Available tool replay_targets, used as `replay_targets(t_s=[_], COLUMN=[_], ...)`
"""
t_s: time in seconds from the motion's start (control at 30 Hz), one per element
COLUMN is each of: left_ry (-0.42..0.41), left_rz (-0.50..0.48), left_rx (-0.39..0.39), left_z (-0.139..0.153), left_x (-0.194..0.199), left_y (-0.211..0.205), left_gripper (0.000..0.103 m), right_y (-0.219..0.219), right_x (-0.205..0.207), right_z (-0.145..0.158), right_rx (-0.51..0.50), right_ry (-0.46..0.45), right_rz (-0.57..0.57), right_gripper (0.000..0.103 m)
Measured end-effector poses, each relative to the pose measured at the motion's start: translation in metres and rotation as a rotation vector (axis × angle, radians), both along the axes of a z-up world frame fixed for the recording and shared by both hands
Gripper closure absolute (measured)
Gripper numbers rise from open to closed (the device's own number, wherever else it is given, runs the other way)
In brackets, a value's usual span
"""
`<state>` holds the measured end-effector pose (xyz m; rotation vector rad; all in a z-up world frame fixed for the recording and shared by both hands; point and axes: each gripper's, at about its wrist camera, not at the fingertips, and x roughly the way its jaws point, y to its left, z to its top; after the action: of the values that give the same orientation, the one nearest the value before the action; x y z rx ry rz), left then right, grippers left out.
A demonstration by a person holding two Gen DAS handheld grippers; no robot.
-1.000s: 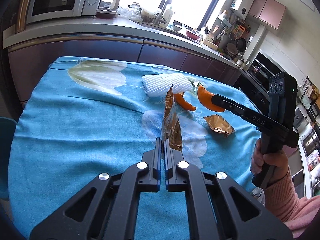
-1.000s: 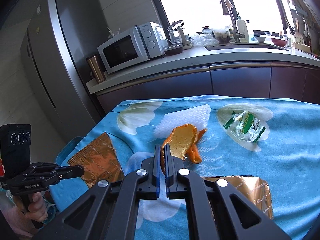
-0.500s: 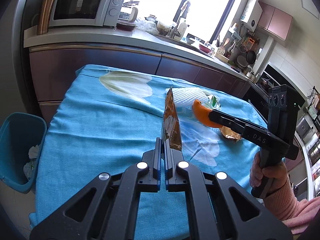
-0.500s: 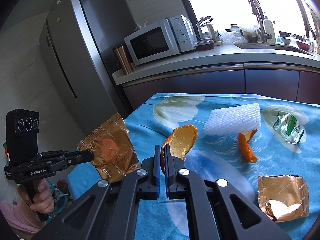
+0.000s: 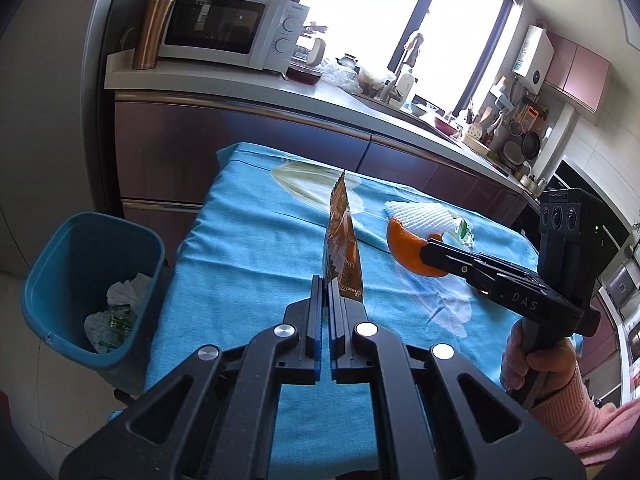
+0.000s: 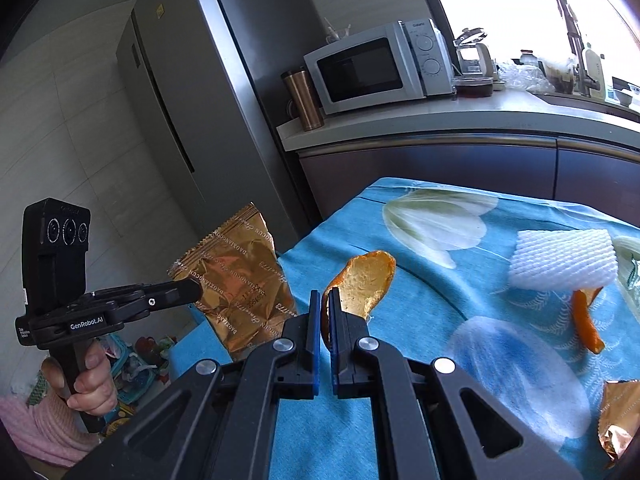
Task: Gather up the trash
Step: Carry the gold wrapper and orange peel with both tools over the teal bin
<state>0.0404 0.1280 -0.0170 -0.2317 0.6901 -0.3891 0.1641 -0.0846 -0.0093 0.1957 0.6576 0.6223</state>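
My left gripper (image 5: 325,286) is shut on a gold-brown snack wrapper (image 5: 342,248), held upright above the table's left part; the wrapper also shows in the right wrist view (image 6: 236,280). My right gripper (image 6: 325,300) is shut on a curved orange peel (image 6: 366,284), seen too in the left wrist view (image 5: 406,250). A blue trash bin (image 5: 60,264) with crumpled paper inside stands on the floor left of the table. On the blue tablecloth (image 6: 460,320) lie a white foam net (image 6: 560,260), another orange peel strip (image 6: 586,326) and a second gold wrapper (image 6: 620,412).
A clear green-printed wrapper (image 5: 464,234) lies behind the foam net. A kitchen counter with a microwave (image 5: 224,30) and copper tumbler (image 5: 148,32) runs behind the table. A grey fridge (image 6: 192,100) stands at left.
Both grippers have moved left toward the table's left edge with their loads. The blue bin has come fully into the left wrist view.
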Motion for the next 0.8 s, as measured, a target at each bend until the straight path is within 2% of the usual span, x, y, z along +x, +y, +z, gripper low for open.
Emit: replay_targets(t_s=[0.37,0.8], left_ry=[-0.009,-0.034], left_rz=[0.125,0.300], left_rx=[-0.012,0.012], left_z=[0.005,0.011], left_x=[-0.011,-0.021], left_y=[0.057,0.125], left_gripper=[0.100,0.100], right_y=[0.051,0.113], right_x=[0.009,0.026], right_z=[0.006,0.004], right_rx=[-0.004,-0.006], right_ry=[-0.005,0.004], right_rz=[0.116,0.254], right_gripper=[0.100,0.100])
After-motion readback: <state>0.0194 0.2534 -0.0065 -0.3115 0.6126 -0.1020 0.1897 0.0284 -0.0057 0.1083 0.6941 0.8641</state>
